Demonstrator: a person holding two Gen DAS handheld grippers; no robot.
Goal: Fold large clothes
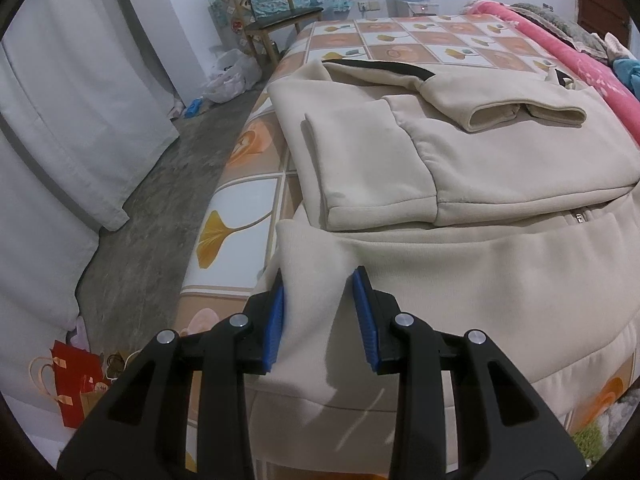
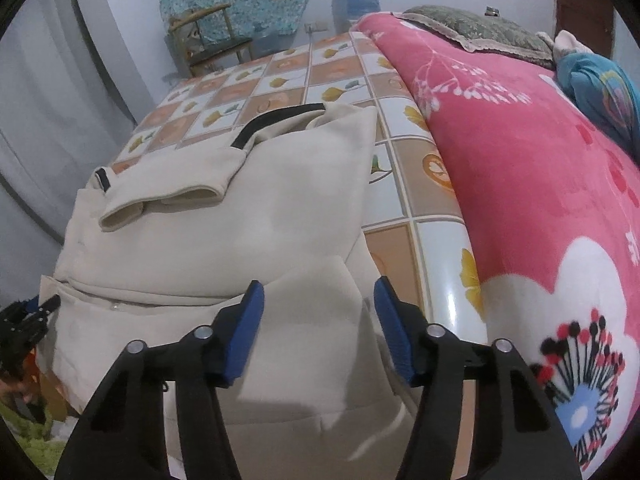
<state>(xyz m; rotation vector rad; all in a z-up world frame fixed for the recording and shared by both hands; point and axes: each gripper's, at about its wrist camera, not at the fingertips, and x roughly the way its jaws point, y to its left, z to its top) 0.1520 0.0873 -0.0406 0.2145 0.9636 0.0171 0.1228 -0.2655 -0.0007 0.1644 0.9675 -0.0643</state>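
A cream zip hoodie (image 1: 480, 152) lies on the bed, its upper half folded with both sleeves laid across it and a black-trimmed hood at the far end. My left gripper (image 1: 320, 320) is shut on the near left corner of the hem, and the cloth bunches up between its blue pads (image 1: 276, 320). In the right wrist view, the hoodie (image 2: 240, 220) has its near right hem corner between the pads of my right gripper (image 2: 318, 328). These jaws stand partly open around the flat cloth without pinching it. The left gripper's black frame (image 2: 24, 320) shows at the far left edge.
The bed has a tile-pattern sheet (image 1: 240, 220). A pink flowered blanket (image 2: 520, 160) is heaped along its right side, with a pillow and blue clothes behind. Left of the bed are bare concrete floor (image 1: 160, 200), white curtains (image 1: 60, 100), a wooden chair (image 1: 276, 12) and red paper bags (image 1: 76, 376).
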